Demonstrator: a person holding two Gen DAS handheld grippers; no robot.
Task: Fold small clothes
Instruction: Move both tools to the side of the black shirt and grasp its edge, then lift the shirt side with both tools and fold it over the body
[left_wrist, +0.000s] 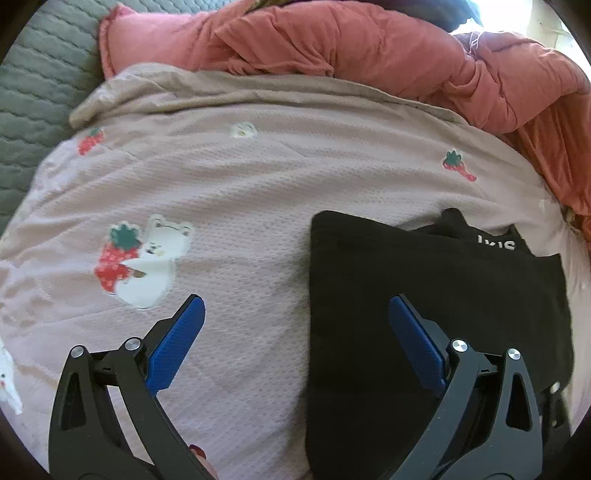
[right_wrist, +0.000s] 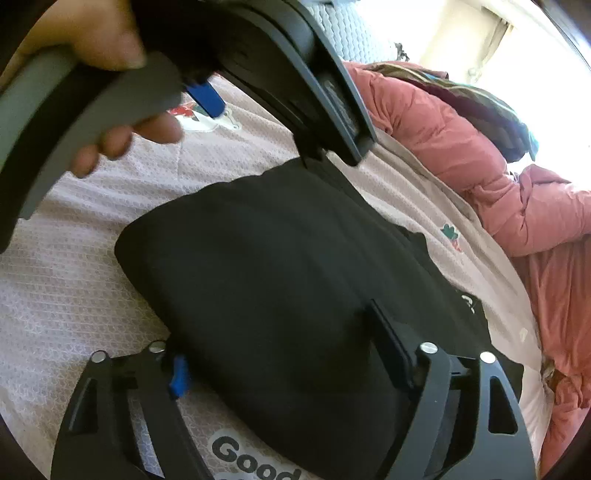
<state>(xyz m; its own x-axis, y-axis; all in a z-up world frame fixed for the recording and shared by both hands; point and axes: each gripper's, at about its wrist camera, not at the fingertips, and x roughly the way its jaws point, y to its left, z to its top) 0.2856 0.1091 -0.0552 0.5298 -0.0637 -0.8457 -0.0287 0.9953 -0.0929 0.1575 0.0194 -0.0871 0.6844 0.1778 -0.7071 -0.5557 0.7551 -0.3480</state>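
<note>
While the left gripper (left_wrist: 295, 314) fingers stand wide, the right gripper (right_wrist: 280, 332) fingers straddle the folded black garment (right_wrist: 277, 277); grip cannot be confirmed.

The folded garment (left_wrist: 424, 288) is plain black cloth with a bit of white lettering at one edge. It lies on a pale pink textured bedspread (left_wrist: 258, 192) printed with red strawberries with green tops, white bears and black "Good" lettering. Beyond are a rumpled salmon-pink quilted duvet (left_wrist: 332, 44) and a grey-green quilted mattress cover (left_wrist: 44, 81); the left gripper (left_wrist: 295, 314) is black with blue finger pads.
</note>
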